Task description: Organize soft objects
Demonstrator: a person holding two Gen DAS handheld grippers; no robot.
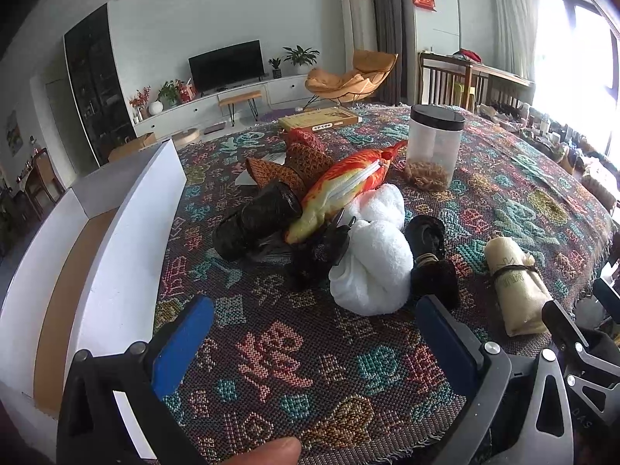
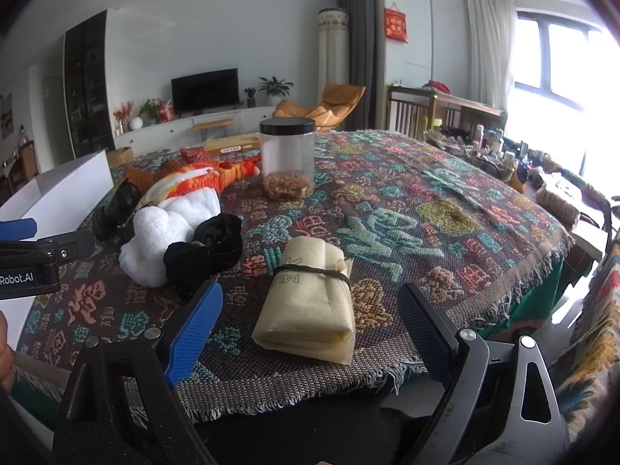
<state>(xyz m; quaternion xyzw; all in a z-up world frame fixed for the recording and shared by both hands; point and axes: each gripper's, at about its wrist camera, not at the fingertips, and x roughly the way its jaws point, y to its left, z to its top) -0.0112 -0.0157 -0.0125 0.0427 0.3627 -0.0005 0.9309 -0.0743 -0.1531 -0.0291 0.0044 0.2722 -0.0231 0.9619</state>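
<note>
Right wrist view, cream cloth roll (image 2: 310, 302) banded, between spread tongs (image 2: 310, 329)

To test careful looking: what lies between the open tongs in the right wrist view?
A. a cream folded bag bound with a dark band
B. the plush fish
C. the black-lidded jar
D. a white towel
A: the cream folded bag, bound with a dark band, lies on the patterned cloth between the open right tongs, untouched.

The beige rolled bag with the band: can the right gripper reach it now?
Probably yes. The right gripper is open, and the beige rolled bag lies right ahead between its fingers, with nothing between them.
</note>
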